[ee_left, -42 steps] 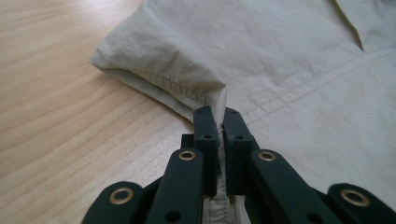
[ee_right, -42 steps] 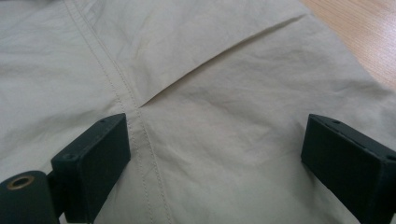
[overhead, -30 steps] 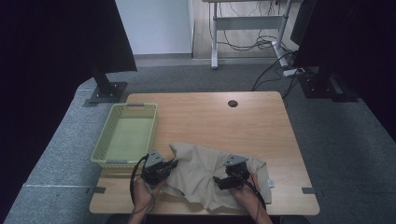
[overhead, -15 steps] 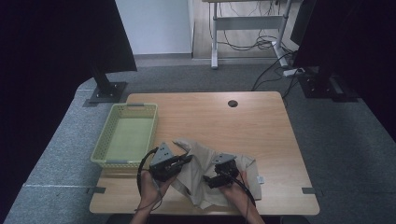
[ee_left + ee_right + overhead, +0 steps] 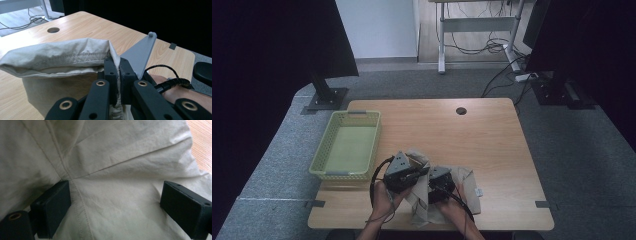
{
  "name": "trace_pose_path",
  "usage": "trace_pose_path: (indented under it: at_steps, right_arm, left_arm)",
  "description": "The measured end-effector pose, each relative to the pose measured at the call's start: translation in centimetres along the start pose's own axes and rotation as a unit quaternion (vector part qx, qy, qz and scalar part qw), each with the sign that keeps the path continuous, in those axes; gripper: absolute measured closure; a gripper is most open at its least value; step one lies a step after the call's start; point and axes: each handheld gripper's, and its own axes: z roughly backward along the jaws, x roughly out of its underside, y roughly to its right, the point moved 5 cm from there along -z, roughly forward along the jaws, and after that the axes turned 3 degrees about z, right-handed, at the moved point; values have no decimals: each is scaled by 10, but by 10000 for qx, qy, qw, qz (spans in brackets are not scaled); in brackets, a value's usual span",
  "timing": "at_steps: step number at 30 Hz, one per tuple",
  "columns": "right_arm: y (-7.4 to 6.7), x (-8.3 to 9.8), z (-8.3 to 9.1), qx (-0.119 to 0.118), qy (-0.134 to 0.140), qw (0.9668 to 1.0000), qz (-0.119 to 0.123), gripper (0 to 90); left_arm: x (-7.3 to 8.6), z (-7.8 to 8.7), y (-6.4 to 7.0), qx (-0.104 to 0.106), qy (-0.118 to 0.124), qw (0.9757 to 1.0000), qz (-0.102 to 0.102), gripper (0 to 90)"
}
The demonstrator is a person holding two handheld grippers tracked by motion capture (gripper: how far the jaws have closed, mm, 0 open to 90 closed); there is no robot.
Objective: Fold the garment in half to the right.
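Note:
A beige cloth garment (image 5: 463, 183) lies bunched on the wooden table (image 5: 452, 130) near its front edge. My left gripper (image 5: 421, 173) is shut on a stitched edge of the cloth (image 5: 57, 55), holding that fold raised off the table; in the left gripper view the jaws (image 5: 118, 65) pinch the fabric tight. My right gripper (image 5: 435, 180) is just to its right, over the cloth. In the right gripper view its jaws (image 5: 117, 205) stand wide apart over the seamed fabric (image 5: 112, 170), pinching nothing.
A pale green mesh basket (image 5: 347, 145) sits at the table's left side. A round cable hole (image 5: 461, 110) is at the table's far edge. The right gripper's grey plate (image 5: 138, 56) shows close beside the left jaws. Dark monitor stands flank the table.
The left gripper has lifted the cloth's left edge and carried it right, folding it over. The right gripper shifted left toward it. The spread cloth is now a narrower heap.

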Motion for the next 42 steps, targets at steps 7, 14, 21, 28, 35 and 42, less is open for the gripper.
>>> trace_pose_path:
  at_steps: [7,14,21,28,35,42]
  right_arm:
    - [5,-3,14,-64,282,9991,-321,128]
    - [39,11,65,380,219,9989,-170,123]
    - [60,53,68,466,-227,9980,-368,120]
    - [58,51,54,452,-53,9984,-329,117]
    - [37,31,31,247,23,9996,-127,125]
    - [20,18,18,-30,50,9999,95,145]
  left_arm:
    - [3,1,-2,-177,-92,9998,-97,866]
    - [5,2,-3,-213,-145,9996,-85,866]
    - [4,-2,1,-101,-145,9998,-84,865]
    - [0,-5,3,-27,-144,9999,-83,865]
    - [5,-18,4,115,-250,9996,22,865]
    - [15,-34,1,238,-393,9988,175,864]
